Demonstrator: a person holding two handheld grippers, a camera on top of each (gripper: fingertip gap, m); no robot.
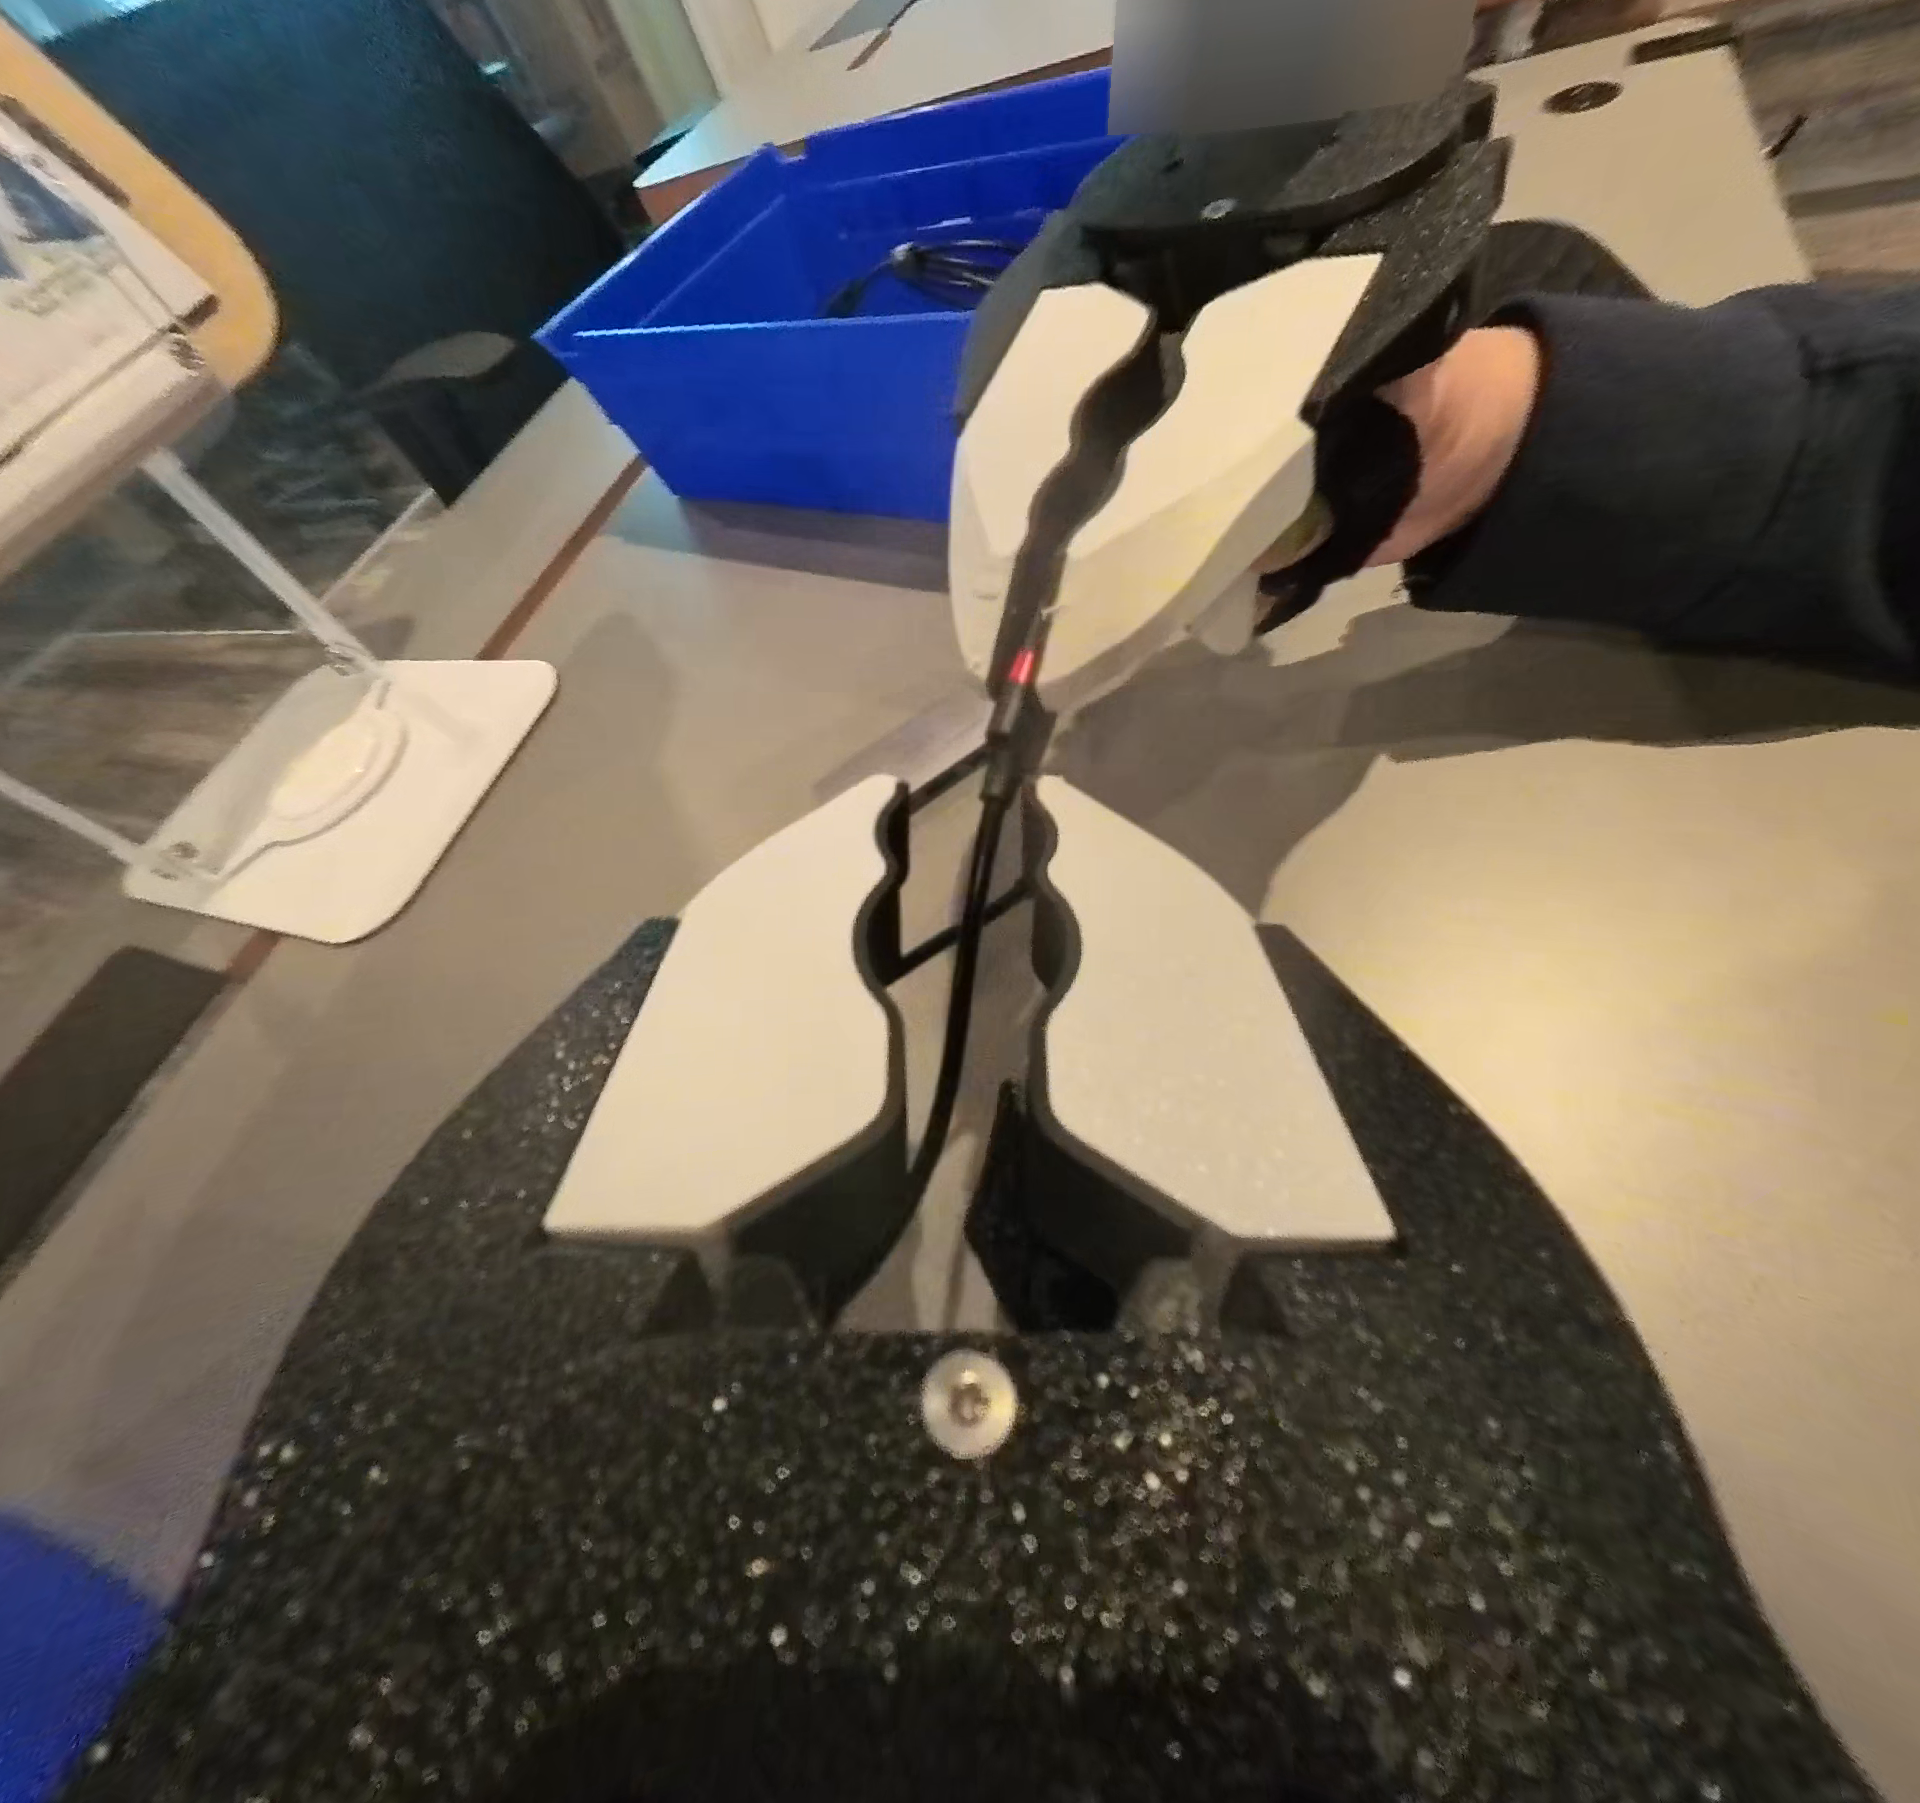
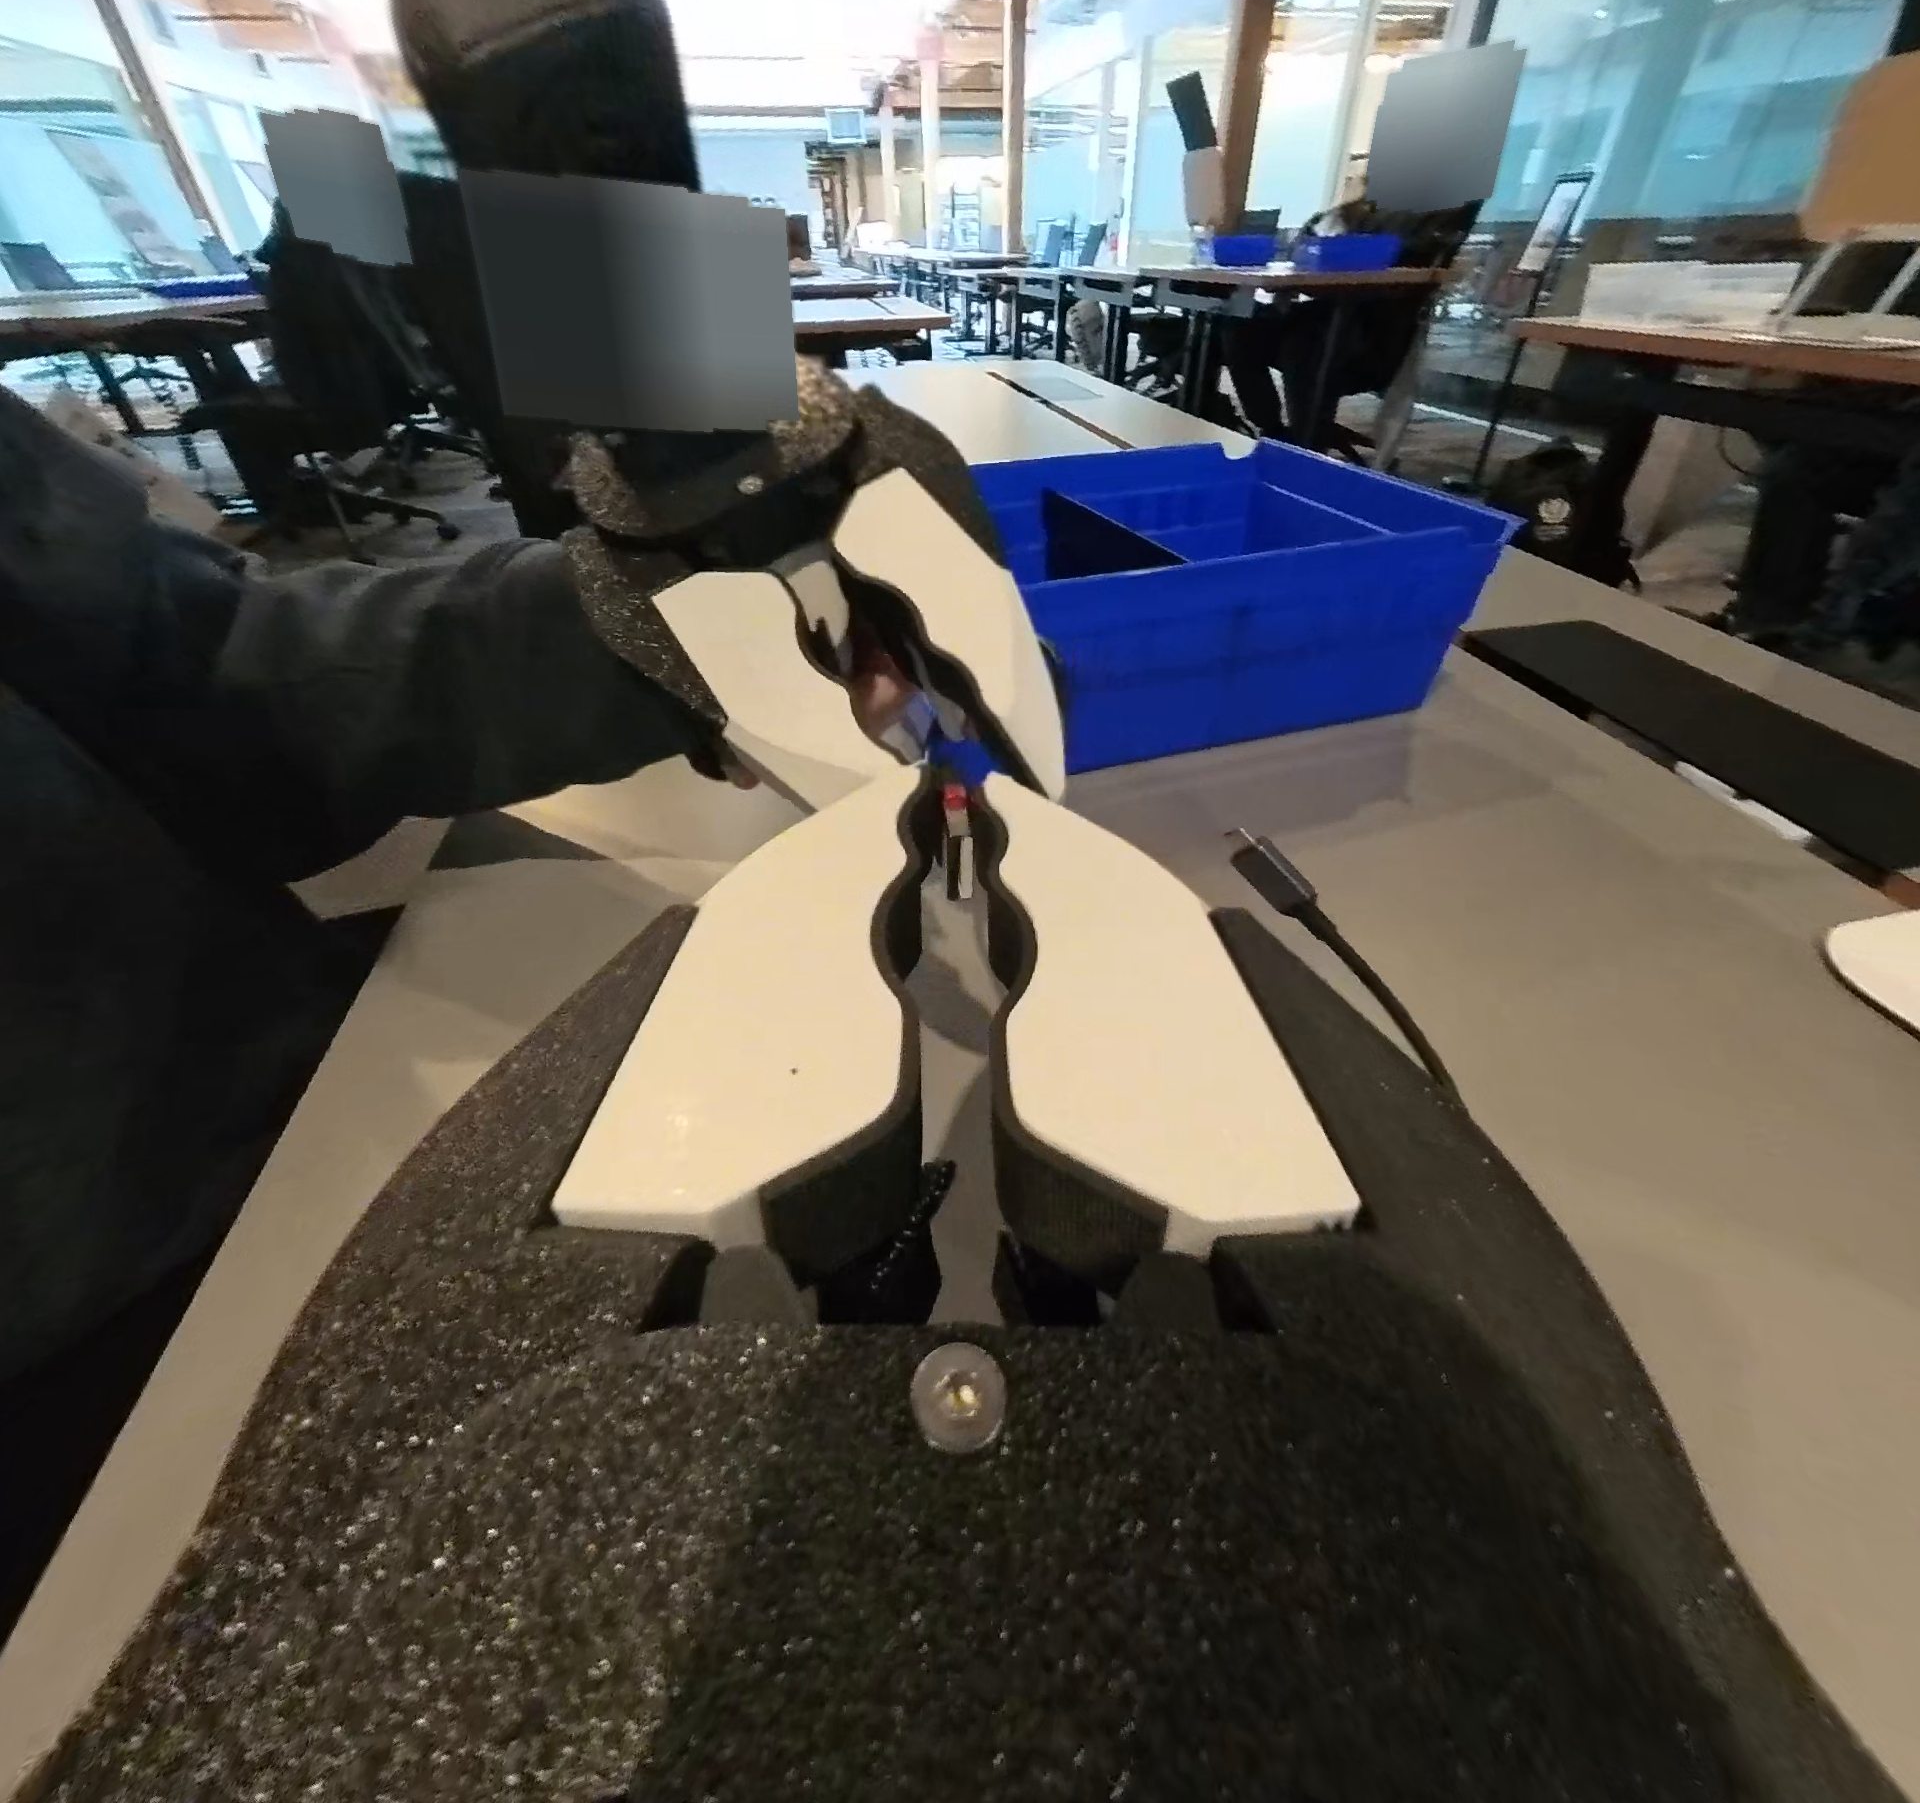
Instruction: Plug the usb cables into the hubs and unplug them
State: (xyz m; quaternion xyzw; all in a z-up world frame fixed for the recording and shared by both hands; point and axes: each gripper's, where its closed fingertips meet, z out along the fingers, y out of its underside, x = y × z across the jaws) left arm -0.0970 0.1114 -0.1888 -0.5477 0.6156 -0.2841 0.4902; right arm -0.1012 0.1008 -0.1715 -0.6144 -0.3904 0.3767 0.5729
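My left gripper (image 1: 971, 797) is shut on a flat grey hub (image 1: 940, 870) with dark edges, held above the grey table. My right gripper (image 1: 1023, 657) comes from the far side, tilted down, and is shut on a black usb plug (image 1: 1013, 714) with a red mark. The plug meets the hub's far end; I cannot tell how deep it sits. Its black cable (image 1: 961, 974) runs back between my left fingers. In the right wrist view my right gripper (image 2: 956, 803) pinches the plug (image 2: 954, 806), tip to tip with my left gripper (image 2: 977, 766).
A blue divided bin (image 1: 779, 403) stands behind the grippers, with dark cables in one compartment; it also shows in the right wrist view (image 2: 1247, 652). A loose black cable (image 2: 1273, 870) lies on the table. A clear stand's white base (image 1: 343, 797) stands to the left.
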